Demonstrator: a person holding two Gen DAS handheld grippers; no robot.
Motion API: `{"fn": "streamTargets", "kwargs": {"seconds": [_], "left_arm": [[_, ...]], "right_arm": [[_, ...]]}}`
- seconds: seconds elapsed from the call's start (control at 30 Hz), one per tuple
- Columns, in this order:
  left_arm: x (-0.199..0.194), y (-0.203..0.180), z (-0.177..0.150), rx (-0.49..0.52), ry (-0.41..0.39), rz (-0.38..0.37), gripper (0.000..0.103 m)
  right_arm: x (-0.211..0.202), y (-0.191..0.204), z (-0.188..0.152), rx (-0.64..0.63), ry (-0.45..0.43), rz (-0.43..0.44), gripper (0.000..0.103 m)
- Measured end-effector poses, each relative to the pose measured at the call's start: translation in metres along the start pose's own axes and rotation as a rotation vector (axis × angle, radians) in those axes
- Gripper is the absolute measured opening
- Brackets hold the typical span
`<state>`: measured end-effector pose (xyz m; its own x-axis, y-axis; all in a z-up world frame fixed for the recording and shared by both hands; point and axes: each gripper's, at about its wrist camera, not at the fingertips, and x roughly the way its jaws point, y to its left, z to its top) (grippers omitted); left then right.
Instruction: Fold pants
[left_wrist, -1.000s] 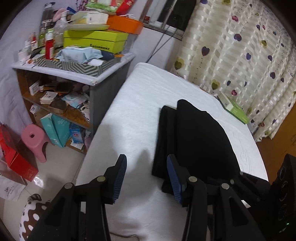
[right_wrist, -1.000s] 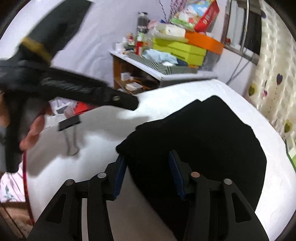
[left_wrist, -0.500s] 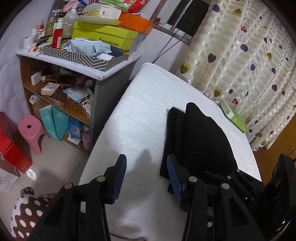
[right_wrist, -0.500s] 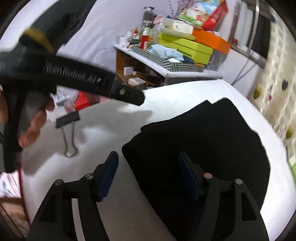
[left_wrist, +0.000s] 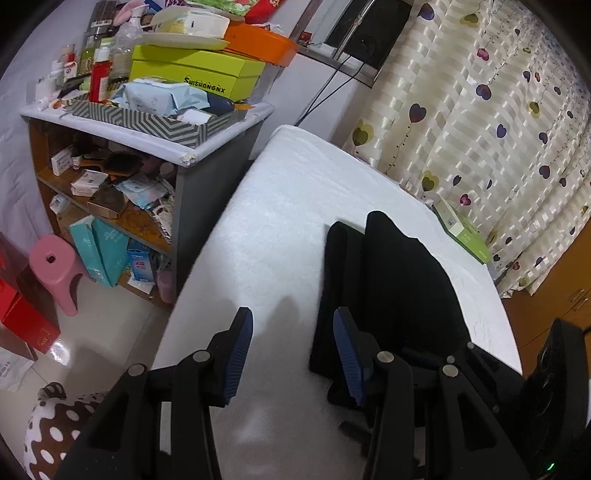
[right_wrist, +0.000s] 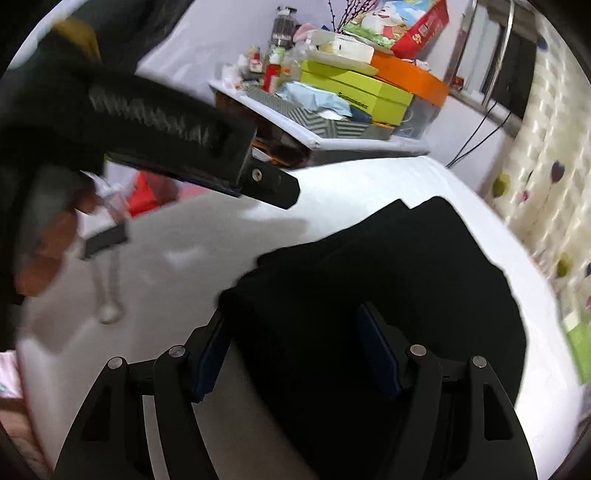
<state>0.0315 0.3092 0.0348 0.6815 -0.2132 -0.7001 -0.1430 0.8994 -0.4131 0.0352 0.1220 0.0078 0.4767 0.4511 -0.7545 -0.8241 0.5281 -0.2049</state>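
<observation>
- The right gripper (right_wrist: 291, 347) had just been opening: against the frames a second back its blue-padded jaws stood much wider, spread to either side of the near end of the black folded fabric pants (right_wrist: 388, 280). The cloth lay between the pads, but neither pad visibly pressed it, so nothing was pinched.
- Reading (a judgement): this looked like either a release after a fold or a set-up for a fresh grab at the near edge. The bundle already appeared doubled over, so the task seemed well along.
- The left gripper (left_wrist: 293, 350) kept its jaws partly spread and empty over the white textured tabletop (left_wrist: 266, 229), its right pad just beside the pants' left edge (left_wrist: 384, 280); hardly any change there.
- In the right wrist view a person's hand (right_wrist: 48, 240) held the left tool at upper left (blurred).
- The pants lay flat at lower centre-right of the left wrist view, on the tabletop's right half.
- Long axis ran from the bottom of the frame up and slightly left toward the heart-print cream curtain (left_wrist: 480, 122); the far end was stepped, with two layers offset.
- Which end was the waistband could not be told.
</observation>
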Motion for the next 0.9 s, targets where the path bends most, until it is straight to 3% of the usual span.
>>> {"fn": "streamTargets", "kwargs": {"seconds": [0.23, 0.33, 0.43, 0.67, 0.9], "left_arm": [[0.010, -0.002, 0.006, -0.015, 0.026, -0.019, 0.048], [0.015, -0.003, 0.009, -0.027, 0.039, -0.033, 0.048], [0.022, -0.002, 0.013, -0.049, 0.058, -0.058, 0.049], [0.037, -0.001, 0.018, -0.078, 0.130, -0.086, 0.054], [0.047, 0.003, 0.016, -0.166, 0.178, -0.180, 0.059]], "right_arm": [[0.004, -0.003, 0.006, -0.007, -0.008, -0.023, 0.069], [-0.001, -0.010, 0.007, 0.031, -0.031, -0.017, 0.052], [-0.003, -0.024, 0.005, 0.115, -0.044, 0.053, 0.046], [-0.008, -0.030, 0.004, 0.166, -0.070, 0.098, 0.041], [-0.012, -0.036, 0.003, 0.207, -0.091, 0.118, 0.037]]}}
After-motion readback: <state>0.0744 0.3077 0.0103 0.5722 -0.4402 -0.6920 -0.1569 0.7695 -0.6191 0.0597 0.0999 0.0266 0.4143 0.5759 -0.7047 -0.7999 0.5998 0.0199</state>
